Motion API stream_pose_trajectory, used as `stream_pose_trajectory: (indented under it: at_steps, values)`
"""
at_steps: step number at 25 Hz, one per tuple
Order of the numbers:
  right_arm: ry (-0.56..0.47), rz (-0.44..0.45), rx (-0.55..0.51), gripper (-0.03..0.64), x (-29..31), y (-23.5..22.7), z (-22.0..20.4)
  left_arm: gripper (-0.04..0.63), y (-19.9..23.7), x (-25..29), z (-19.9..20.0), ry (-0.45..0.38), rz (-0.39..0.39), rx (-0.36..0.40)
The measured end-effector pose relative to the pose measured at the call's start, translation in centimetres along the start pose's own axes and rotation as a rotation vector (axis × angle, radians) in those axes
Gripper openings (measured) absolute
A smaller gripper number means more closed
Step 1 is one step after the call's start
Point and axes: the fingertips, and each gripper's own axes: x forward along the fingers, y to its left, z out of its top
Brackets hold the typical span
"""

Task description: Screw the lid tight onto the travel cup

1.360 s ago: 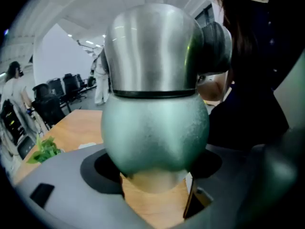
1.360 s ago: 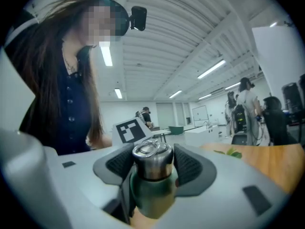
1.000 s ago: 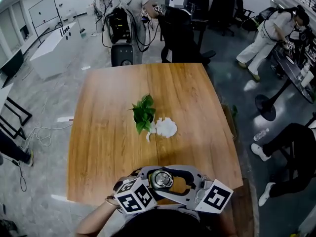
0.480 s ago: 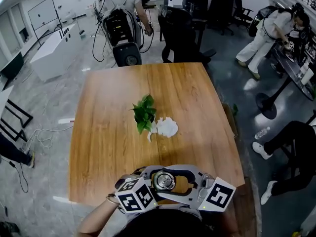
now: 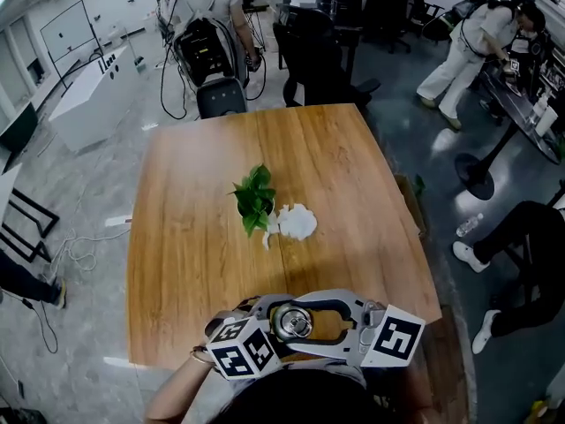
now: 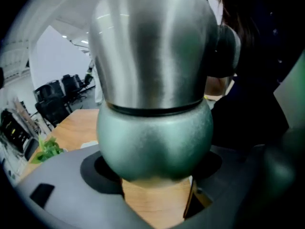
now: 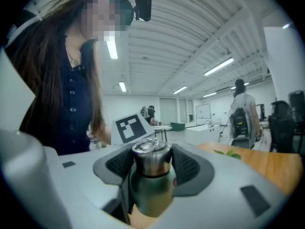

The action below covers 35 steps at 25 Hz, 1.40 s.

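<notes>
The travel cup has a green body and a steel lid with a ring on top. It is held upright over the wooden table's near edge, close to the person's body. My left gripper is shut on the green body, which fills the left gripper view. My right gripper reaches in from the right. Its ribbed pads press on both sides of the lid, and the right gripper is shut on it.
A small green plant and a white crumpled thing lie at the table's middle. Beyond the far edge stand black chairs and several people. A person sits at the right.
The cup and both grippers stay almost where they were at the table's near edge. Only the people in the background have shifted.
</notes>
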Motion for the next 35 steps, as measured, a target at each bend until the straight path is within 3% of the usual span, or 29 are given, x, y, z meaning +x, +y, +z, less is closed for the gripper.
stream_pose_trajectory:
  at_steps: [3,5,8,12,13,16,17,21,26,30,32,35]
  values:
    - [-0.080,-0.132,0.032,0.245,0.0,-1.6,0.5,0.396,2.0,-0.1,0.1,-0.026,0.113,-0.116]
    - [-0.111,-0.168,0.057,0.242,-0.1,-1.9,0.6,0.396,2.4,-0.2,0.2,-0.032,0.141,-0.150]
    - [-0.077,-0.160,0.063,0.242,-0.4,-1.7,0.3,0.396,2.5,-0.2,-0.1,-0.001,0.160,-0.132]
    - [0.012,-0.230,0.008,0.242,-0.4,-2.6,-0.6,0.396,4.7,-0.4,-1.4,0.130,0.354,-0.104]
    - [-0.006,-0.243,0.016,0.242,-0.3,-2.8,-0.6,0.396,4.7,-0.2,-1.4,0.122,0.341,-0.120]
    - [-0.076,-0.249,0.075,0.244,-0.1,-3.1,-0.2,0.396,3.0,0.5,-0.6,0.019,0.177,-0.213]
    - [-0.075,-0.255,0.073,0.244,0.0,-3.1,-0.3,0.396,3.0,0.5,-0.6,0.011,0.170,-0.228]
    - [-0.036,-0.347,0.035,0.244,0.4,-3.6,-1.1,0.394,5.1,0.2,-2.1,0.099,0.341,-0.209]
    - [-0.053,-0.422,0.140,0.242,-0.1,-4.6,-1.5,0.394,6.3,-0.2,-2.4,0.100,0.434,-0.255]
    - [-0.055,-0.544,0.237,0.244,-0.4,-6.6,-1.7,0.396,8.6,-0.8,-2.7,0.118,0.601,-0.320]
    - [-0.047,-0.568,0.230,0.244,-0.4,-6.9,-1.6,0.396,8.7,-0.7,-2.2,0.102,0.629,-0.312]
    - [-0.031,-0.506,0.179,0.244,-0.6,-6.1,-1.5,0.396,7.6,-0.5,-1.9,0.058,0.563,-0.269]
